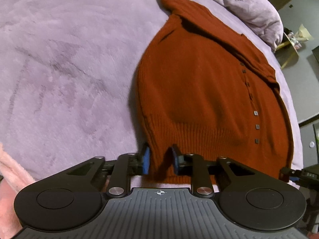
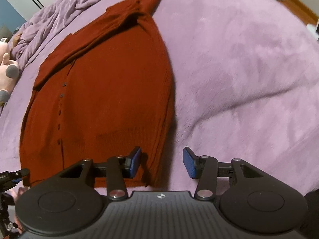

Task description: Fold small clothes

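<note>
A rust-red knitted cardigan (image 1: 209,91) with small dark buttons lies flat on the purple blanket, sleeves folded across its top. It also shows in the right wrist view (image 2: 103,91). My left gripper (image 1: 160,160) stands at the cardigan's ribbed hem corner, blue pads either side of the fabric with a gap still showing. My right gripper (image 2: 161,162) is wide open at the other hem corner, the left pad (image 2: 135,162) over the fabric, the right pad over the blanket.
The purple blanket (image 1: 69,59) covers the bed, bunched up at the far edge (image 2: 51,14). A pink plush toy (image 2: 8,69) lies at the left. A pink cloth (image 1: 10,171) lies by my left gripper. Room floor and furniture lie beyond the bed.
</note>
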Available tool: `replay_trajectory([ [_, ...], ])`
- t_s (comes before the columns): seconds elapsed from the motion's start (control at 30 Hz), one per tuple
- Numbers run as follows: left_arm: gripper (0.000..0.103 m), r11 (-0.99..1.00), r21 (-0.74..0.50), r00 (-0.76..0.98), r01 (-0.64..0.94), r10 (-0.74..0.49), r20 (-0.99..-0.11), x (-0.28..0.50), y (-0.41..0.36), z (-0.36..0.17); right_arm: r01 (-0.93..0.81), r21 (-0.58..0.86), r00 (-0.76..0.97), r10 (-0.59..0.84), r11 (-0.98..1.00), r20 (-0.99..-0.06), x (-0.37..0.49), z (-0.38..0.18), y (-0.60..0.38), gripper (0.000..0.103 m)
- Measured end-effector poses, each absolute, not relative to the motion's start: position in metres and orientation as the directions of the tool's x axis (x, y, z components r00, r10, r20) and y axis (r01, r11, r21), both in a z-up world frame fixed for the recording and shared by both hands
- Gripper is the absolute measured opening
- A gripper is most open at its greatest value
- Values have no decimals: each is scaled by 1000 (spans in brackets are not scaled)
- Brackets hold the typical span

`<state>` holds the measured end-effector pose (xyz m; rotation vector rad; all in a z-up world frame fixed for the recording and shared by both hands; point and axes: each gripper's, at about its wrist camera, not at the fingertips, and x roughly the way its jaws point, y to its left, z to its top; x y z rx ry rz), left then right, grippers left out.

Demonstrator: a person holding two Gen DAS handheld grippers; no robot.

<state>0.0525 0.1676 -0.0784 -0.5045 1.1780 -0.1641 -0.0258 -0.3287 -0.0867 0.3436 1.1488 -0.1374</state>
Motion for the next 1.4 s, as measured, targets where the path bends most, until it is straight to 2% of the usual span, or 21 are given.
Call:
replay_trajectory([
  [0.07,12,866,-481,370,-132,-408,-835,56,171,-81,275,176,394,56,945,-917,-25,-88,-326,28],
  [0.1,10,859,-495,366,-134,-421,-830,57,173,-82,279,186,388,67,942,-919,-24,-88,-327,24],
  [0.17,9,848,-514,370,-132,-439,-819,59,175,-81,292,257,385,133,921,-913,-22,-88,-332,8],
  [0.3,8,795,-596,438,-115,-498,-748,68,179,-62,317,511,471,335,799,-816,-13,-78,-349,7],
  [0.43,8,770,-632,549,-83,-494,-674,98,183,-33,280,621,588,381,732,-714,21,-57,-356,7],
  [0.57,8,800,-597,644,-50,-431,-632,146,177,-14,248,588,665,306,770,-681,72,-46,-353,7],
  [0.7,8,862,-502,664,-65,-338,-667,189,161,-18,253,442,677,169,860,-716,115,-49,-342,7],
  [0.8,9,905,-420,627,-70,-288,-724,211,149,-32,238,351,646,122,906,-753,139,-58,-339,12],
  [0.9,22,923,-384,610,-18,-295,-735,213,146,-38,185,330,672,126,926,-730,135,-54,-342,19],
  [0.97,27,931,-364,619,-1,-285,-732,210,152,-39,145,296,707,111,944,-699,130,-48,-344,41],
  [1.03,30,935,-354,624,-2,-275,-731,208,160,-41,124,222,733,62,967,-677,127,-44,-347,50],
  [1.07,31,935,-355,625,8,-281,-728,209,164,-42,111,194,739,50,975,-672,125,-44,-348,50],
  [1.13,39,937,-349,617,28,-291,-731,210,165,-45,74,160,729,57,984,-682,130,-48,-347,50],
  [1.23,40,943,-329,605,44,-288,-743,217,160,-50,17,93,718,53,995,-694,136,-56,-339,50],
  [1.4,40,948,-312,586,69,-291,-756,230,146,-60,-38,72,684,78,997,-725,150,-71,-331,49],
])
